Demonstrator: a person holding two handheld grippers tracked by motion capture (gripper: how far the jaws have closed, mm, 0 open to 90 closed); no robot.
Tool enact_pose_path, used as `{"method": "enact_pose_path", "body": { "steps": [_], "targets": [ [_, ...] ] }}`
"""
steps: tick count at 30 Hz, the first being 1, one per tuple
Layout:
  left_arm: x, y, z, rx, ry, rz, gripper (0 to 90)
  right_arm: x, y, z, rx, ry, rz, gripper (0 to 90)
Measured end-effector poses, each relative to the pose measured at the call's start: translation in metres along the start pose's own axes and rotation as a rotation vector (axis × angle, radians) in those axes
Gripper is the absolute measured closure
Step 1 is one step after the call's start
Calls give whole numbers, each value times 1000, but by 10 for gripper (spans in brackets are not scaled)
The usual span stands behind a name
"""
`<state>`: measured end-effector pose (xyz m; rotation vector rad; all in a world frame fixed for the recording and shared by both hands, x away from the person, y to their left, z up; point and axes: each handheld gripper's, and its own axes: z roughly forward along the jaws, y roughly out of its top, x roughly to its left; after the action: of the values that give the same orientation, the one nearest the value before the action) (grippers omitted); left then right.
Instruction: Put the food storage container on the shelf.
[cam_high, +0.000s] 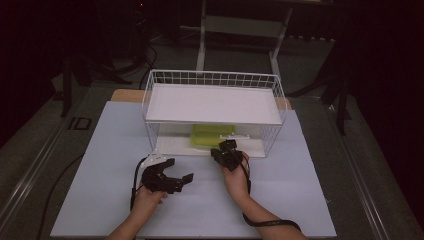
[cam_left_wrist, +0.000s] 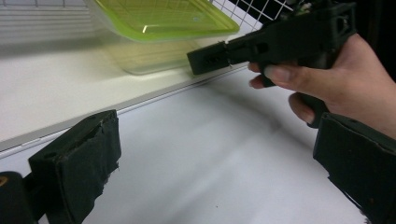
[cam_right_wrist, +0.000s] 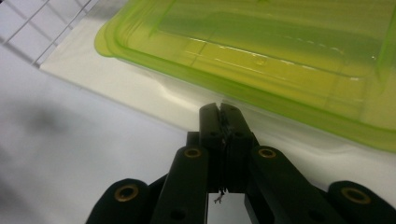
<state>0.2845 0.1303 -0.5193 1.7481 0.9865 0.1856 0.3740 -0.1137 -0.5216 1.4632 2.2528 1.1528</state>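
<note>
A green plastic container (cam_high: 212, 135) with a lid is seen on the lower shelf of a white wire rack (cam_high: 215, 79), under the upper shelf board (cam_high: 212, 103). It is judged to be light and fairly stiff, but its smooth plastic is probably slippery, and the thin lid may bend if it is pressed hard. The protruding rim of the lid at the front edge seems the best place to be taken hold of, since the body is too wide for the jaws.

The right gripper (cam_high: 229, 146) is held just in front of the container with its jaws closed together on nothing, their tips near the rim. The left gripper (cam_high: 172, 176) is kept on the white table (cam_high: 115, 150), well apart from the container, with its jaws wide open and empty.

The way is narrowed by the upper shelf board above and the wire walls at the sides, so the container can be drawn out only toward the front.
</note>
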Motion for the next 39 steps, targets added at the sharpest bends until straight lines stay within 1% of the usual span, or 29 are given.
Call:
{"method": "enact_pose_path", "body": {
  "steps": [1,3,5,6,8,10,12,13,14,16,17,23,26,28,30,31,33,34,35,36,37,39],
  "targets": [
    [0,0,0,-7,1,2,18,-1,1,1,0,-2,4,887],
    [0,1,-1,-9,4,2,18,-2,4,4,-11,-14,-13,886],
    [0,1,-2,-18,3,-2,18,-3,7,6,-16,-18,-6,886],
    [0,1,-2,-18,6,1,18,-4,8,7,-16,-18,-3,886],
    [0,1,-3,-11,-4,-4,18,-6,12,10,-17,-20,1,878],
    [0,1,-3,-17,0,-1,18,-6,13,10,-17,-20,1,879],
    [0,0,-4,-19,-2,-5,18,-8,15,11,-21,-23,9,878],
    [0,0,-4,-17,-1,-3,18,-9,15,11,-18,-25,19,879],
    [0,0,-4,-19,-2,-1,18,-10,16,12,-18,-39,31,879],
    [0,0,-4,-15,-1,-1,18,-11,17,12,-8,-40,54,879],
    [0,0,-4,-18,-2,-1,18,-14,18,13,-29,-42,32,879],
    [1,-2,-2,-12,-4,-4,18,-17,21,16,-35,-41,33,878],
    [1,-2,-2,-12,-3,-1,18,-15,22,18,-31,-35,24,879],
    [1,-2,-2,-10,1,3,18,-14,22,19,-31,-40,24,880],
    [1,-2,-2,-9,4,8,18,-13,22,19,-31,-31,21,871],
    [0,-2,-2,-9,8,10,18,-13,22,19,-30,-26,23,860],
    [0,-2,-2,-15,16,19,18,-11,20,18,-30,-31,30,852],
    [0,-2,-2,-18,18,27,18,-8,19,17,-30,-23,27,851],
    [0,-2,-2,-23,24,39,18,-4,17,14,-18,-19,40,842],
    [-1,-2,-2,-27,36,57,18,-3,16,13,-28,-5,14,842],
    [-1,-2,-2,-28,41,71,18,-1,14,11,-30,-4,4,836],
    [-1,-2,-2,-25,36,81,18,3,11,7,-30,8,-5,811]
  ]
}}
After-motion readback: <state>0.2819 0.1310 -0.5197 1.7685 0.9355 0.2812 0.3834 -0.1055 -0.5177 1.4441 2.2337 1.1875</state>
